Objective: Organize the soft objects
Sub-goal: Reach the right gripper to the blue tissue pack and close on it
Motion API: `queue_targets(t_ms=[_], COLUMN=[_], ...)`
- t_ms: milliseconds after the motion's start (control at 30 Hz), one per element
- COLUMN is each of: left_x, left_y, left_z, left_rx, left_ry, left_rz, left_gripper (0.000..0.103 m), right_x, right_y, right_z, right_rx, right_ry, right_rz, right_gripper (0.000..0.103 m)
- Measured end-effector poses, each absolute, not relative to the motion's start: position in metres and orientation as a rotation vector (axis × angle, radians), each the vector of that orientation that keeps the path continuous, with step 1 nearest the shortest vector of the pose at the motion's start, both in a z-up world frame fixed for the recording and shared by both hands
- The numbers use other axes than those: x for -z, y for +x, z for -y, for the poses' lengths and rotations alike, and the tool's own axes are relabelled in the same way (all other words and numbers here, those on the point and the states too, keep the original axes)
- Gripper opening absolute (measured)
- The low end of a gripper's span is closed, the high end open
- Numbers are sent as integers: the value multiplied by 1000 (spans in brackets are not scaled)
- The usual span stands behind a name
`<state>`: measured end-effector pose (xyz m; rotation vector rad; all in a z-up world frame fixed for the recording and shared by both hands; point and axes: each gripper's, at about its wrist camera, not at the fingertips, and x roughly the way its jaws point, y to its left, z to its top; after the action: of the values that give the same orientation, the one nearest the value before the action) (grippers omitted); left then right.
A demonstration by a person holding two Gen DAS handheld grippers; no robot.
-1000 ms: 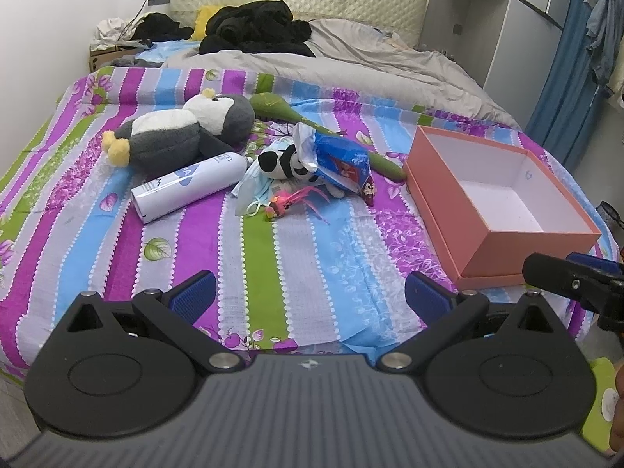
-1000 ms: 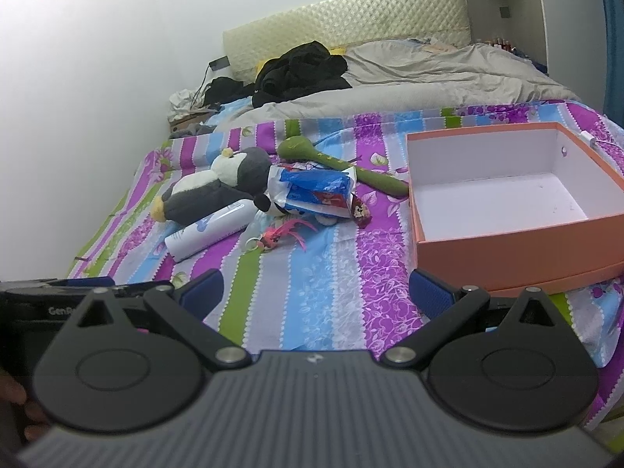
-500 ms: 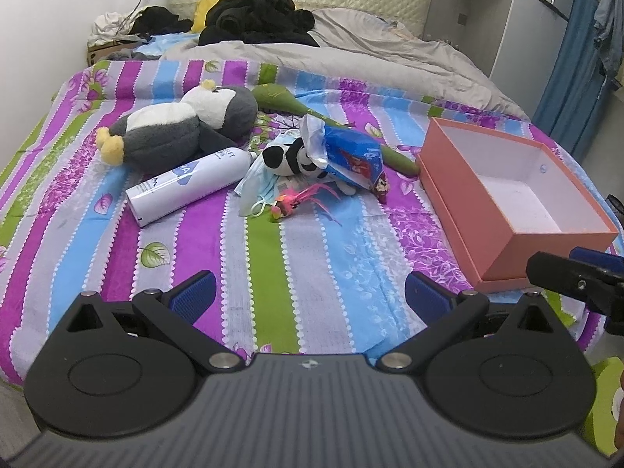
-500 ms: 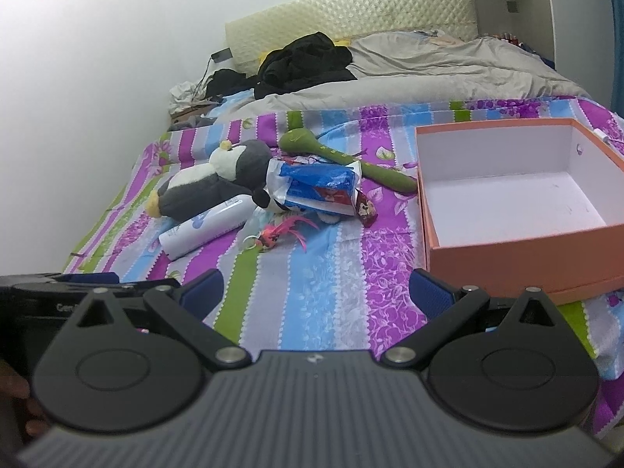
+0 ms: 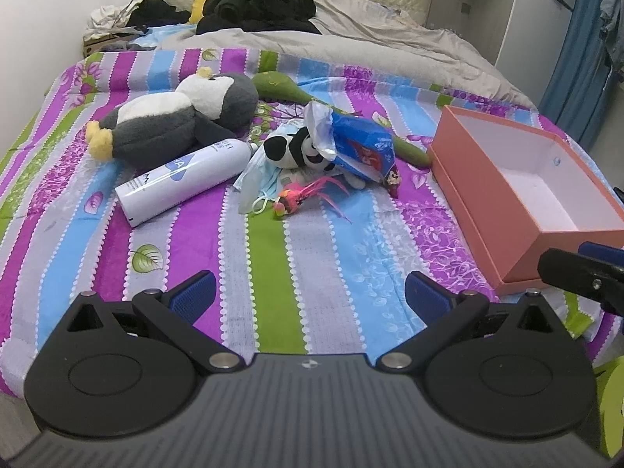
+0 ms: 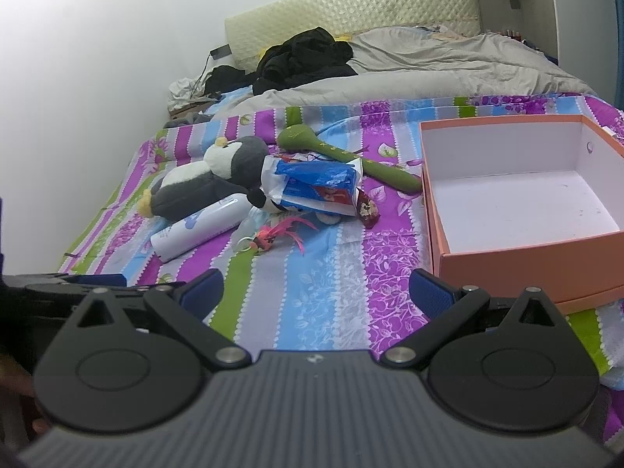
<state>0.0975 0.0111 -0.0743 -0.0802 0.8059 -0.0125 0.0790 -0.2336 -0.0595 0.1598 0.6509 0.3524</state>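
A grey and white penguin plush (image 5: 171,121) (image 6: 210,179) lies on the striped bedspread at the left. A small panda plush (image 5: 290,150) lies beside it, partly under a blue plastic bag (image 5: 358,144) (image 6: 316,185). A green soft club (image 5: 288,87) (image 6: 351,158) lies behind them. An empty orange box (image 5: 518,179) (image 6: 518,195) stands at the right. My left gripper (image 5: 310,298) and right gripper (image 6: 316,288) are both open and empty, above the near part of the bed, well short of the toys.
A white spray bottle (image 5: 183,179) (image 6: 199,230), a blue face mask (image 5: 257,179) and a pink feather toy (image 5: 300,197) (image 6: 277,234) lie among the plush toys. A grey duvet (image 5: 351,43) and black clothes (image 5: 253,7) are at the bed's head. A wall runs along the left.
Both grippers have moved forward over the bed towards the toys and box, which now look larger. Both stay open and empty.
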Motion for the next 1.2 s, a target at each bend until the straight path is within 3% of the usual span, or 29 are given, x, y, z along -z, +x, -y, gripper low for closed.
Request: queue_targets(t_ms=[1067, 1200], left_x=[129, 135], left_y=[198, 215], left_z=[-37, -40], left_rx=[-12, -7], left_ry=[-99, -108], left_rz=[-841, -829], left_gripper=[103, 103], right_x=[88, 99], right_y=[170, 191], right_z=[205, 197], right_rx=[-380, -394], right_ry=[145, 145], right_rz=[-637, -657], right_gripper=[103, 94])
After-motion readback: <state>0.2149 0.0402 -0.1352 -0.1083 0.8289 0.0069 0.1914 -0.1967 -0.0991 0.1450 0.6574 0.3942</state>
